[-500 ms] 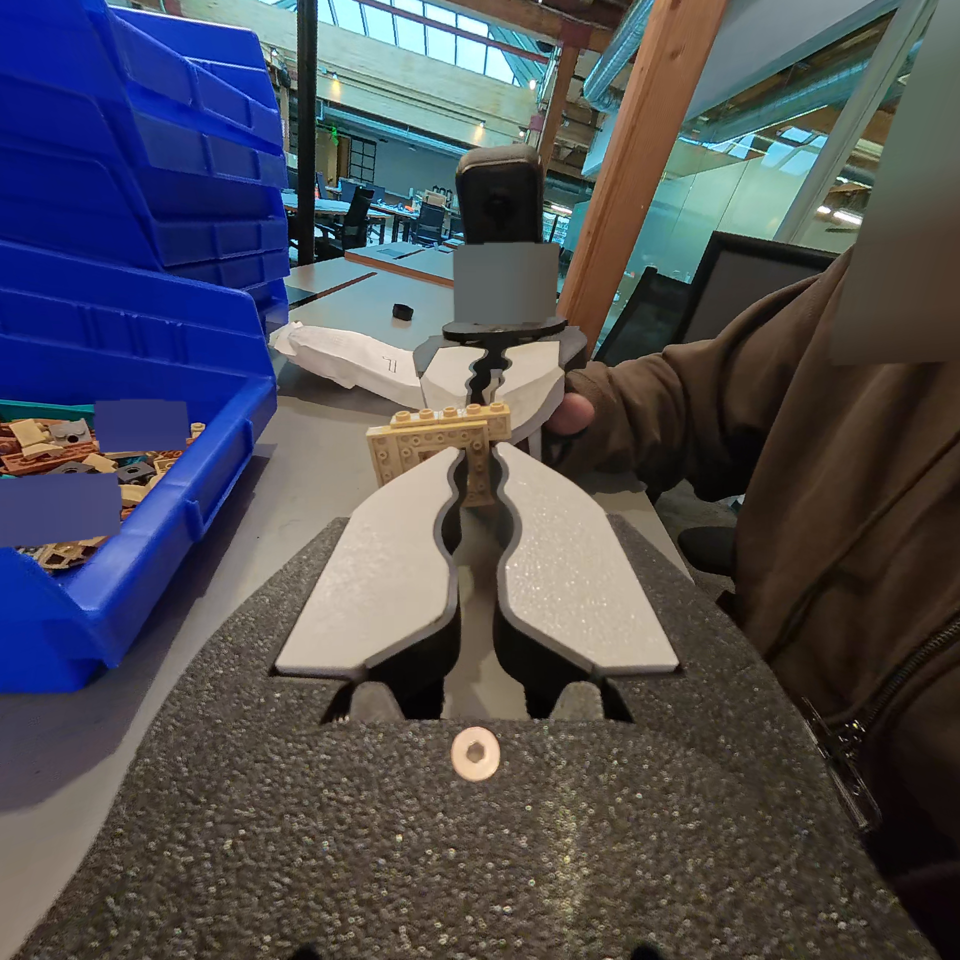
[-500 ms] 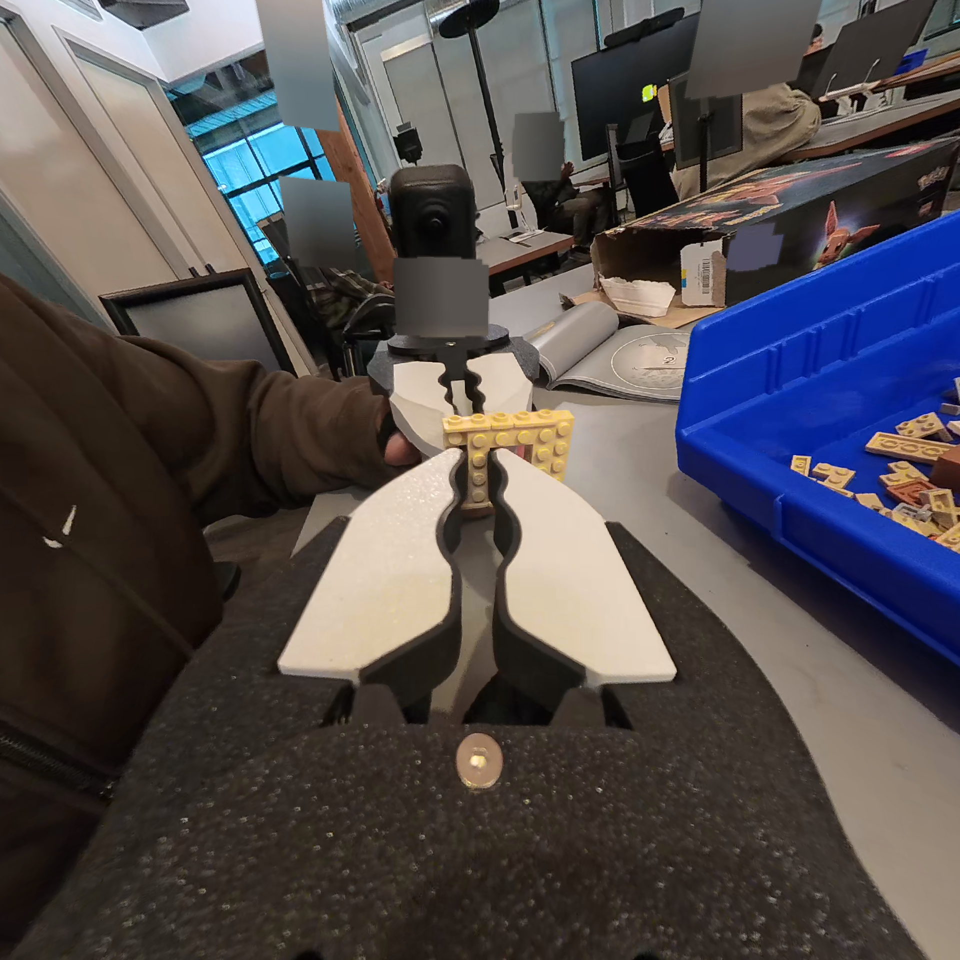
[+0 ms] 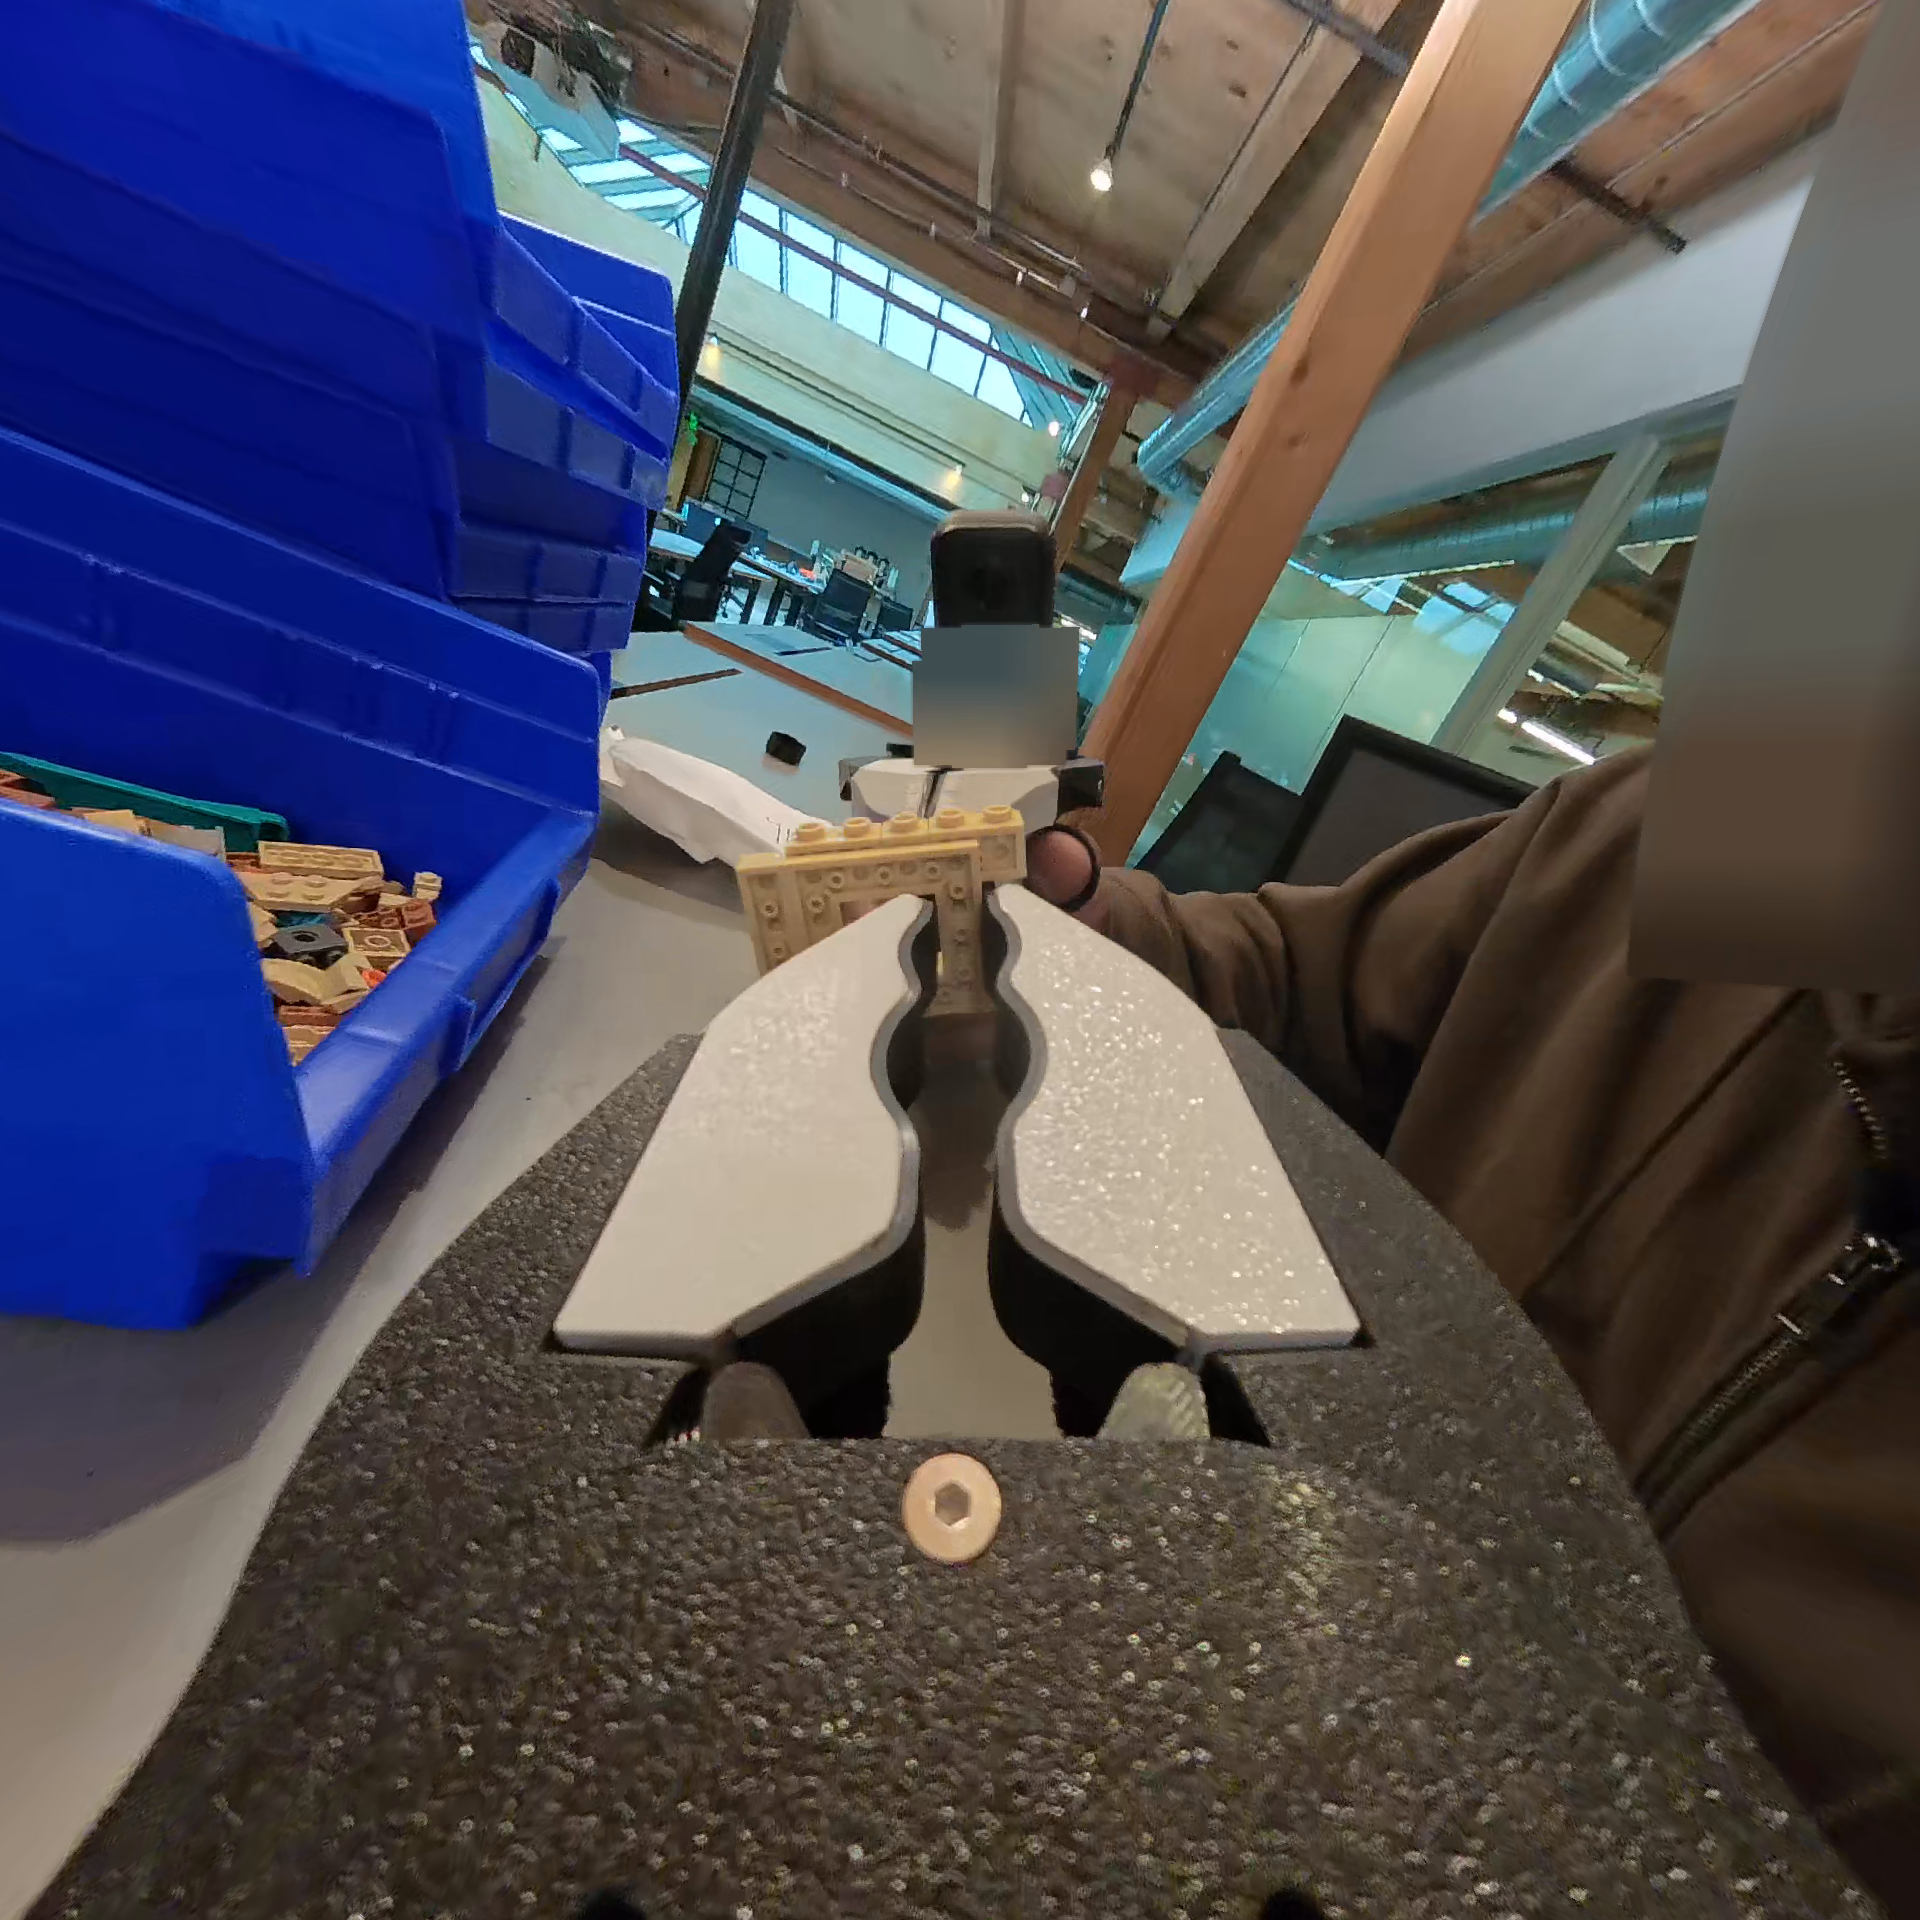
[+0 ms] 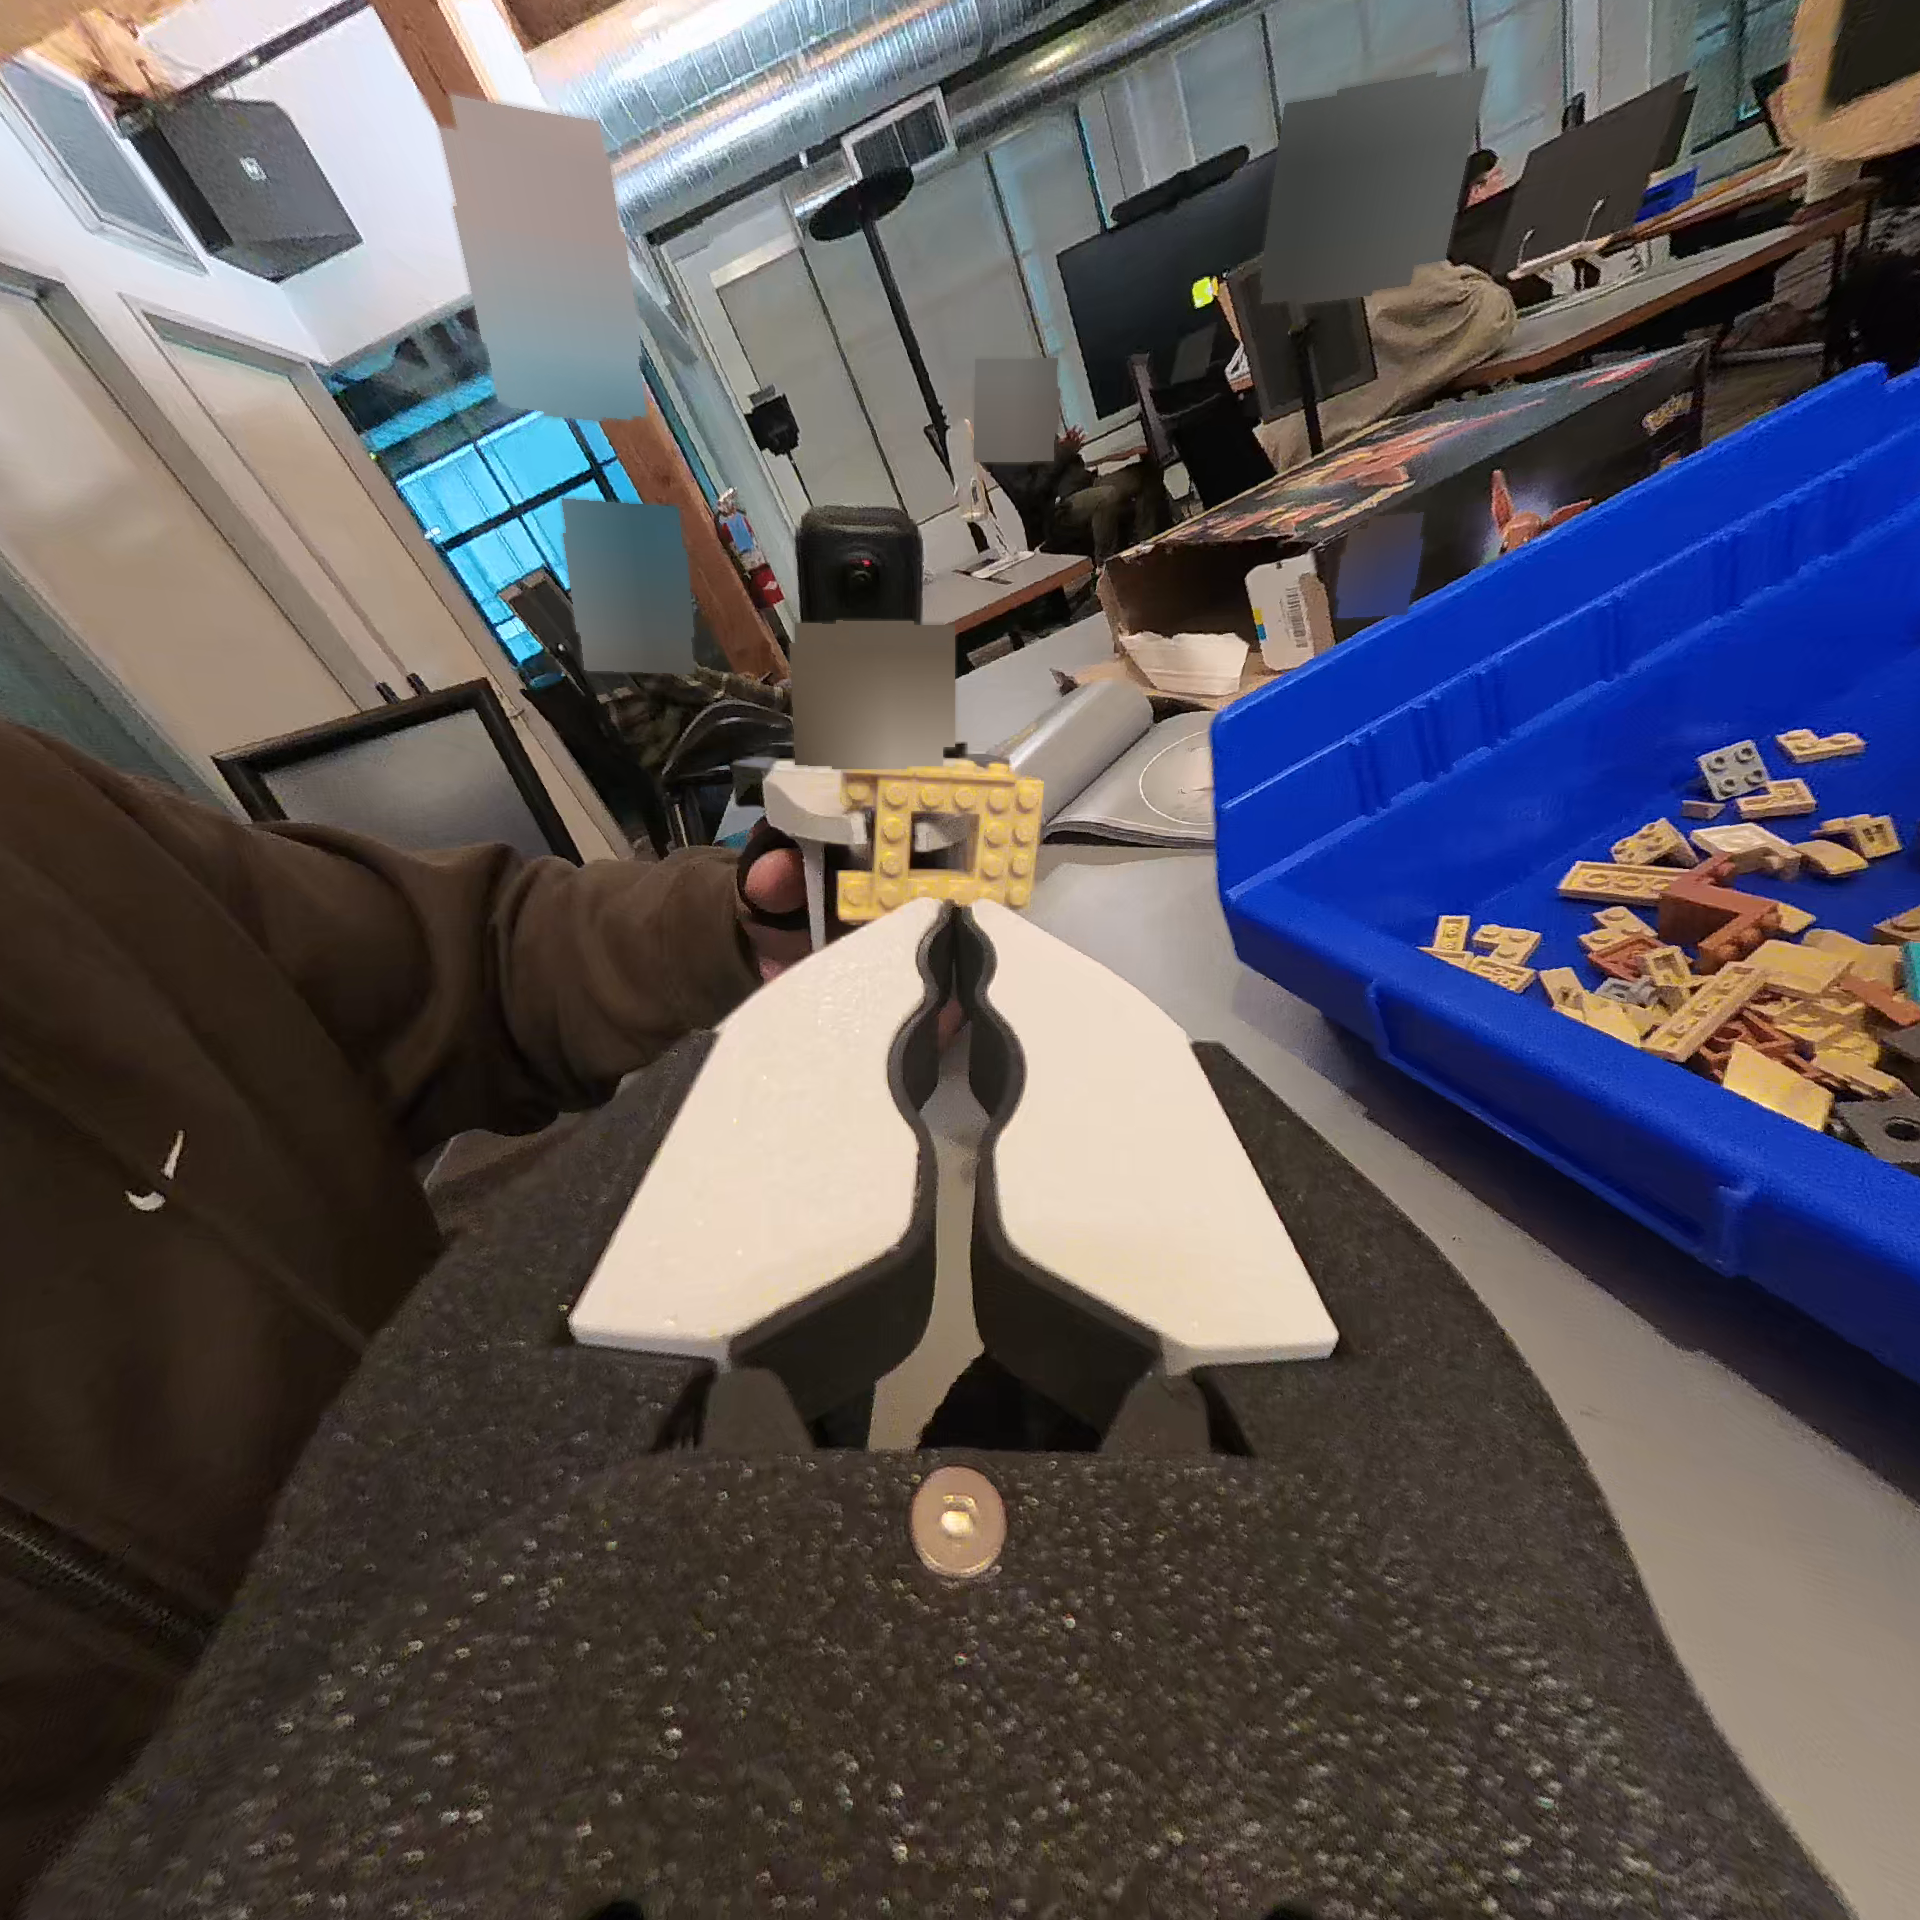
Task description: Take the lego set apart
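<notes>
— While we look along the left claw, what sits between its fingers?

— One leg of the tan brick frame. Both fingers press on that leg from either side, so we call this claw clenched on the frame, which stands up past the tips and out to their left, clear of the grey tabletop.

— And the right claw?

— Its fingers meet with nothing between them. The frame's lower edge lies just beyond the tips; whether they touch it, we cannot tell. From the left claw's side, the right claw faces us right behind the frame, with a thumb and a brown sleeve beside it.

— What lies farther out?

— A blue bin of loose bricks, left of the left claw and right of the right one. Beyond the right claw's tips lie an open booklet and a cardboard box.
</notes>
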`<state>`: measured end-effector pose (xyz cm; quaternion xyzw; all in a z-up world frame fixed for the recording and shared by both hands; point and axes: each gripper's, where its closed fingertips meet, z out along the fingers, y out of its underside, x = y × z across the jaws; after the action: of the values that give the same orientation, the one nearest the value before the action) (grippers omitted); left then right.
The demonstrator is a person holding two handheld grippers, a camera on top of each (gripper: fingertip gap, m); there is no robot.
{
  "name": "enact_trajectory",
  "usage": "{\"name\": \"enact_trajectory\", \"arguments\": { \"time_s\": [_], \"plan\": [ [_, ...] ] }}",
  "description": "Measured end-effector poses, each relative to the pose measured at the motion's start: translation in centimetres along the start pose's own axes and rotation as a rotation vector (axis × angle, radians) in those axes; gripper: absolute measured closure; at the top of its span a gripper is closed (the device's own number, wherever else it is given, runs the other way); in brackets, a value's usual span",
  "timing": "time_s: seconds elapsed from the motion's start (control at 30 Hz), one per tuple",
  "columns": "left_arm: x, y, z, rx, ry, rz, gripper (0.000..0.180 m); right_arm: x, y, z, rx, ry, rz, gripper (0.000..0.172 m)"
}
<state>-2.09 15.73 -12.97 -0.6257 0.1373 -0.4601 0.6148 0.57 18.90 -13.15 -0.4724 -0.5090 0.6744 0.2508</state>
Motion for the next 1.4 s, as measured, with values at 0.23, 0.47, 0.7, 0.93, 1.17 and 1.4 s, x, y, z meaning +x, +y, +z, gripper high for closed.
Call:
{"name": "enact_trajectory", "arguments": {
  "time_s": [0.23,0.47,0.7,0.93,1.17,1.4],
  "plan": [
    [0.0,2.0,1.2,-0.156,-0.133,0.291,0.173,-1.9,2.4,2.0,-0.113,0.018,-0.186,0.155],
    [-1.0,4.0,1.6,-0.330,-0.295,0.640,0.173,-1.1,3.3,2.5,-0.157,0.087,-0.198,0.144],
    [-0.8,4.3,1.5,-0.353,-0.278,0.671,0.173,-1.2,3.7,2.3,-0.188,0.075,-0.295,0.150],
    [-0.8,4.2,1.4,-0.342,-0.251,0.592,0.172,-1.0,3.9,2.0,-0.212,0.079,-0.341,0.157],
    [-0.5,4.4,1.3,-0.336,-0.208,0.499,0.172,-1.1,4.0,1.8,-0.221,0.066,-0.364,0.157],
    [-0.2,4.6,1.3,-0.317,-0.140,0.337,0.173,-1.3,4.2,1.8,-0.233,0.050,-0.387,0.157]
  ]
}}
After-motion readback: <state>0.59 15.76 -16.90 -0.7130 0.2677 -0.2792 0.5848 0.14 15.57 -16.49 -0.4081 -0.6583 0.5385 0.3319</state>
